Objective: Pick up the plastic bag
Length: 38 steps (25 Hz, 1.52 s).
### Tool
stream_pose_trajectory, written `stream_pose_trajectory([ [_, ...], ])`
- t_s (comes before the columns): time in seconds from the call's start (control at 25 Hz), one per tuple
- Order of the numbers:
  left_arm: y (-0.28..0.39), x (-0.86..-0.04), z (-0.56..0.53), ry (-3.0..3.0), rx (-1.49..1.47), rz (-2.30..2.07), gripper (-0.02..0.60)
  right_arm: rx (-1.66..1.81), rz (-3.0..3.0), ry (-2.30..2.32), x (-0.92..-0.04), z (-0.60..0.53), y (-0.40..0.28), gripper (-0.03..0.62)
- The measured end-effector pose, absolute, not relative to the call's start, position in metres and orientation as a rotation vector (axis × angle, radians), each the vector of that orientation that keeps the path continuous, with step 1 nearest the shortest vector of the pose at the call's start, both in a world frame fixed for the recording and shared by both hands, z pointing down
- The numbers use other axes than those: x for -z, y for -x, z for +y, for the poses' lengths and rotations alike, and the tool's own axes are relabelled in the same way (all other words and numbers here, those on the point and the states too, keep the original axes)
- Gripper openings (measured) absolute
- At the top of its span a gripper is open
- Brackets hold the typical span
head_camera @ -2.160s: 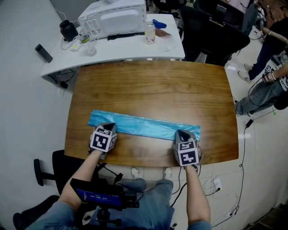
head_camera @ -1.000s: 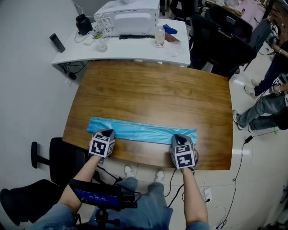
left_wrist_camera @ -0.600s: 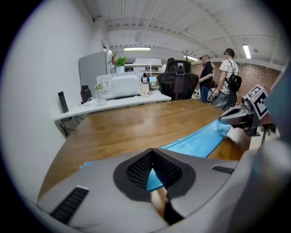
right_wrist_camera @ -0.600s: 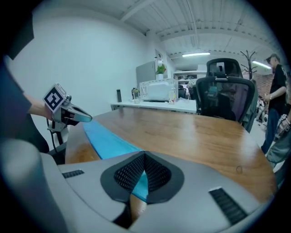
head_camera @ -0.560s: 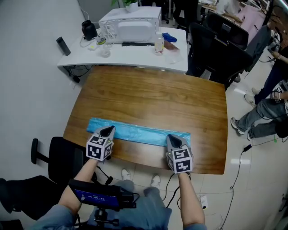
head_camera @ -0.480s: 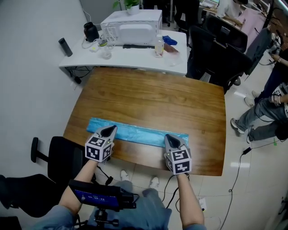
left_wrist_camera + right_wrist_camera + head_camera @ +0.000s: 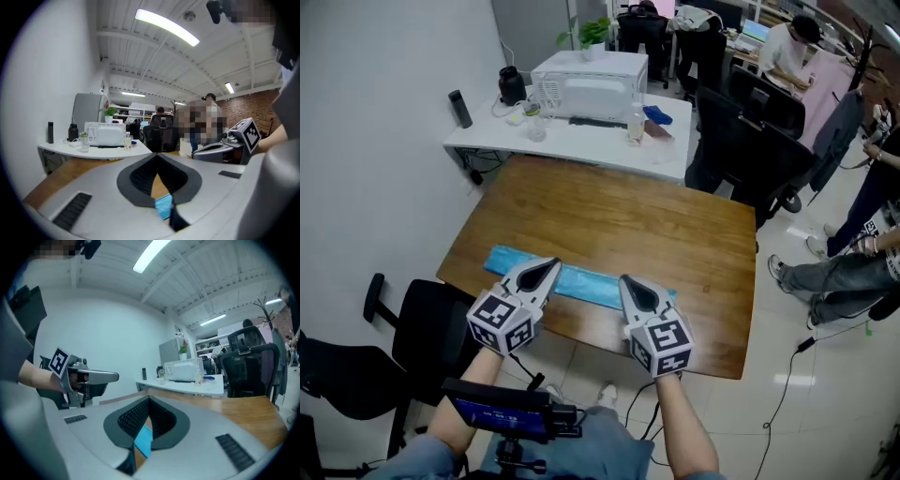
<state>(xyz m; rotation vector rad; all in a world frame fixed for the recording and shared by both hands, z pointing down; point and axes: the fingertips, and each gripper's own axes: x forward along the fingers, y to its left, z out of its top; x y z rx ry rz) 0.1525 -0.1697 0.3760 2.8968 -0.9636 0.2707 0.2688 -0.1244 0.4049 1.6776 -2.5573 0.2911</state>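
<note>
The long, flat light-blue plastic bag (image 7: 586,281) stretches left to right across the near part of the brown wooden table (image 7: 619,211), close to its near edge. Both grippers have hold of it along its near side. The left gripper (image 7: 551,266) has its jaws closed, and its own view shows a scrap of the blue plastic bag (image 7: 163,205) caught low in the slit between them, under the point where the left gripper's (image 7: 157,157) tips meet. The right gripper (image 7: 626,280) is fully closed too, and in its view a fold of the blue film (image 7: 144,439) fills the narrow gap behind the right gripper's (image 7: 149,400) tips. Compared with half a second ago, both grippers have risen toward the head camera and look larger, and they have drawn nearer to each other. The stretch of bag between them is now shorter. The bag's left end has stayed near the table's near left corner. The head view has also tipped up, showing more of the white desk (image 7: 572,139) at the far side. The head view does not show whether the bag has left the wood.
</note>
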Motion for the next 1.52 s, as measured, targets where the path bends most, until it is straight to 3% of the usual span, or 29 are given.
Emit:
stream_pose_trajectory([
  [0.52, -0.109, -0.32, -0.112, -3.036, -0.085, -0.834, 0.008, -0.125, -2.642, -1.795, -0.32, -0.072, -0.179, 0.0],
  [1.52, -0.038, -0.317, -0.06, -3.033, 0.059, -0.688, 0.008, -0.07, -2.541, -1.806, -0.309, -0.026, -0.09, 0.0],
])
